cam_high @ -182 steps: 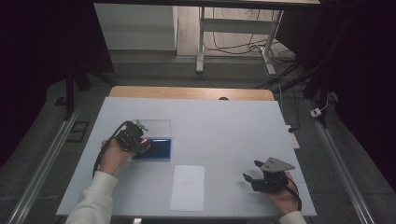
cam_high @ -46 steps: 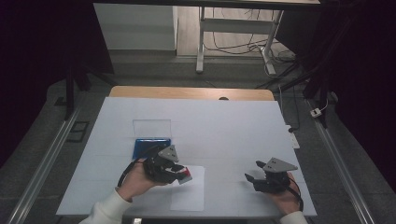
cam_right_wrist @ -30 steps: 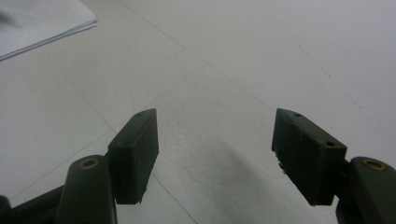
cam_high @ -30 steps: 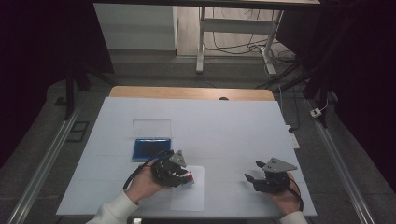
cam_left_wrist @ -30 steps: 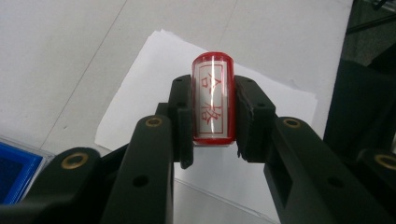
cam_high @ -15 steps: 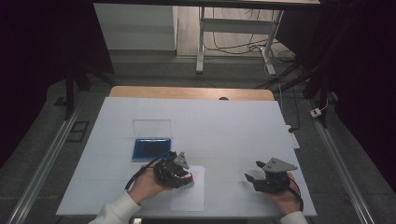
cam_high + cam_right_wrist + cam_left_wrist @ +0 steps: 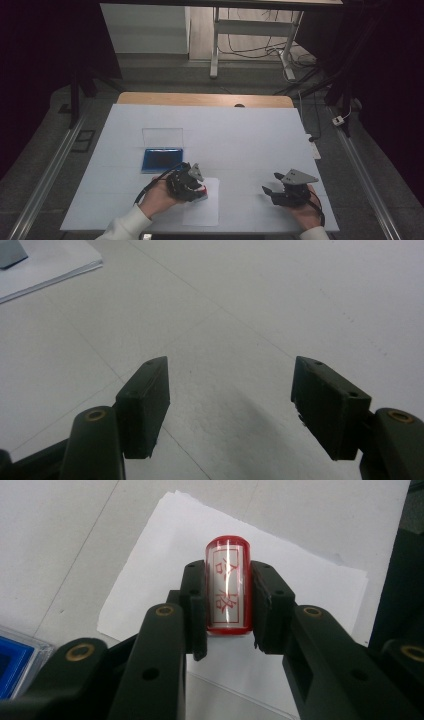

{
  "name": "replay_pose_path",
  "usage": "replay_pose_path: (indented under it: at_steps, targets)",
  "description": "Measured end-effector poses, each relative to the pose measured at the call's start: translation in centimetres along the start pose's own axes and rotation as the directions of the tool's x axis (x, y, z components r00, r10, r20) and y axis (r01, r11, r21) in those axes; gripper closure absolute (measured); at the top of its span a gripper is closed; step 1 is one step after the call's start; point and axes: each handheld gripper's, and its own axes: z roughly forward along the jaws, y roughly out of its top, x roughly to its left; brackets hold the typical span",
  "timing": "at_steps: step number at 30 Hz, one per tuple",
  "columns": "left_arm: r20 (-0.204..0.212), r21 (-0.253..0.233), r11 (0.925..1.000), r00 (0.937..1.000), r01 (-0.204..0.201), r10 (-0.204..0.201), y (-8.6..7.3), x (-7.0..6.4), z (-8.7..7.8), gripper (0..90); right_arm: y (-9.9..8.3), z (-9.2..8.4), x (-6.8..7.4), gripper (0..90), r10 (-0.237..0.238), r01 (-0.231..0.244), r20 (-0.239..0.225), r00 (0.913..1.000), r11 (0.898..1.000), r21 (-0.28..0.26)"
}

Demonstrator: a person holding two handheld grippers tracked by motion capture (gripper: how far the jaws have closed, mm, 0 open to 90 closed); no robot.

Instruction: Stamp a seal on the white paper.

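The left hand-held gripper (image 7: 227, 605) pinches a red stamp (image 7: 227, 587) over the paper (image 7: 150, 565); press straight down, flat and steady, while the right hand-held gripper (image 7: 230, 405) rests spread

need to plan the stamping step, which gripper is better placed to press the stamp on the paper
Left. The left gripper already clamps the red stamp right over the paper. The right gripper is open, empty, off to the side.

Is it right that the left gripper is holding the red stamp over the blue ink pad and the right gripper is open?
Not quite. The left gripper holds the red stamp over the white sheet of paper, not the blue ink pad, which lies off to the side. The left gripper view shows this. The right gripper is indeed open.
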Motion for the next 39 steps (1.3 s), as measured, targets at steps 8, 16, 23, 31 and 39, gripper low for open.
replay_pose_path:
  at_steps: [8, 16, 23, 31, 39]
  targets:
    - [0.007, 0.012, 0.9999, 1.0000, 0.001, -0.001, 0.1, 0.0, 0.1, 70.7, 0.0, 0.0, 0.0, 31.2, -0.001, 0.001, 0.002, 1.0000, 1.000, 0.001]
    - [-0.007, 0.048, 0.9988, 0.9999, -0.014, 0.014, 0.5, -0.2, 0.2, 70.8, 0.0, 0.0, 0.0, 31.3, 0.000, 0.000, -0.002, 1.0000, 1.000, -0.001]
    - [-0.021, 0.087, 0.9962, 0.9997, -0.013, 0.015, 1.0, -0.4, 0.4, 71.0, 0.1, 0.0, 0.1, 31.2, -0.002, 0.002, 0.005, 1.0000, 1.000, 0.003]
    - [-0.027, 0.120, 0.9927, 0.9996, -0.004, 0.007, 1.3, -0.6, 0.7, 71.3, 0.1, 0.0, 0.1, 31.3, -0.001, 0.001, -0.002, 1.0000, 1.000, -0.003]
    - [-0.031, 0.129, 0.9916, 0.9995, -0.007, 0.011, 1.4, -0.6, 0.8, 71.4, 0.2, 0.1, 0.3, 31.2, -0.006, 0.006, -0.002, 1.0000, 1.000, 0.001]
